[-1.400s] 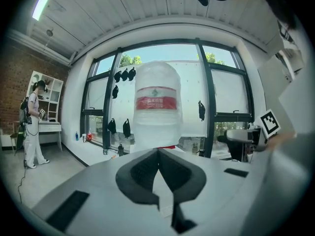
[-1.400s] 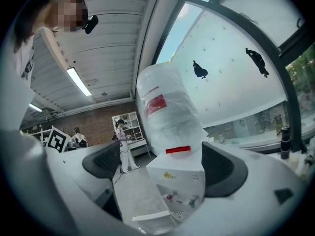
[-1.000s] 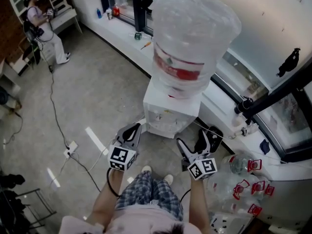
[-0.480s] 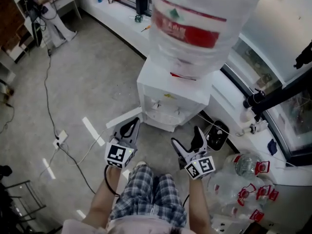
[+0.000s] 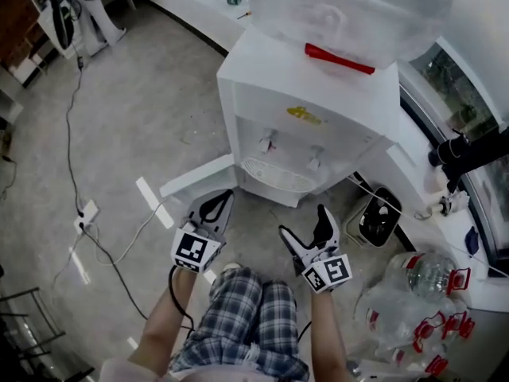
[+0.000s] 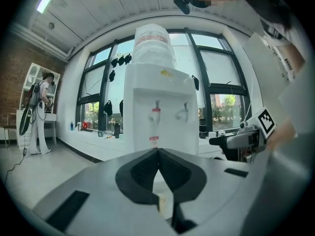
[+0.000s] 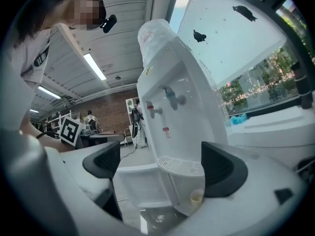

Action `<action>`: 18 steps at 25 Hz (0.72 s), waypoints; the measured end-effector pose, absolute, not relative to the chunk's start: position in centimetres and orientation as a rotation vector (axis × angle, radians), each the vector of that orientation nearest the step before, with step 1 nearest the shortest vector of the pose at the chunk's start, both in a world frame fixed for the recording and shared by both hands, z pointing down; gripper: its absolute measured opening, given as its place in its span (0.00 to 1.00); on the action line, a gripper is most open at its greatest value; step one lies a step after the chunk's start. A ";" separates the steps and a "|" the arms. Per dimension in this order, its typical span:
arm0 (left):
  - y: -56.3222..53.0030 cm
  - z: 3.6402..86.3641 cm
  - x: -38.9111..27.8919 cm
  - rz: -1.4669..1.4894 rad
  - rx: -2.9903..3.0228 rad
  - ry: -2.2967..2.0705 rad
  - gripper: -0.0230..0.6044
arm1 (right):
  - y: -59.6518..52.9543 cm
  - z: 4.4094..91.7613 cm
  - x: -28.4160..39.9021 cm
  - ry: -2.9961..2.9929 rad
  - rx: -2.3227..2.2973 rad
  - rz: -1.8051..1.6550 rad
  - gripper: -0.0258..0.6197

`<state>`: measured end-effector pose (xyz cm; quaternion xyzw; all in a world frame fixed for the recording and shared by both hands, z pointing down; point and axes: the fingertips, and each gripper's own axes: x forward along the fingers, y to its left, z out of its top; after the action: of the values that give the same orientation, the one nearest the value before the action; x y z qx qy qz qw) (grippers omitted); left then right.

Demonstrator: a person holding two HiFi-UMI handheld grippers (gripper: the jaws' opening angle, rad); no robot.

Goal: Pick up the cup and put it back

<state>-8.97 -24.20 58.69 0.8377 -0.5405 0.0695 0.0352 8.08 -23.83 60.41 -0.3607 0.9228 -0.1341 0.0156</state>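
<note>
A white water dispenser (image 5: 306,126) with a big bottle on top stands in front of me. Its lower door (image 5: 195,185) hangs open to the left. In the right gripper view a small pale paper cup (image 7: 196,196) sits in the lower compartment, under the drip tray (image 7: 179,165). The head view does not show the cup. My left gripper (image 5: 216,205) is shut and empty, pointing at the dispenser (image 6: 157,112) from a short distance. To its right, my right gripper (image 5: 308,231) is open with nothing between its fingers, and frames the dispenser's base (image 7: 167,181).
Several clear bottles with red handles (image 5: 413,293) lie on the floor at the right. A black container (image 5: 378,221) stands beside the dispenser. A cable and power strip (image 5: 85,212) run across the floor at the left. A person (image 5: 64,14) stands far back left.
The head view has tipped down and drawn closer, so the dispenser's taps and drip tray now show. Both grippers keep about the same place and state.
</note>
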 end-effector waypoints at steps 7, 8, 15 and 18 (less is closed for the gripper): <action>-26.3 70.8 -8.1 0.197 2.609 -1.614 0.08 | -25.4 72.0 6.8 2.921 -1.055 -0.382 0.83; -26.5 72.4 -8.0 0.198 2.614 -1.614 0.08 | -25.7 73.5 6.7 2.919 -1.047 -0.378 0.83; -28.4 83.4 -7.1 0.186 2.625 -1.575 0.08 | -27.5 84.0 5.9 2.958 -1.009 -0.318 0.83; -29.6 86.0 -7.2 0.163 2.627 -1.592 0.08 | -28.6 86.8 5.8 2.968 -1.011 -0.297 0.83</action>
<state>-7.21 -29.59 85.99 0.8536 -0.5172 0.0529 0.0329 5.83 -28.65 86.80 -0.3210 0.9424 -0.0943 -0.0037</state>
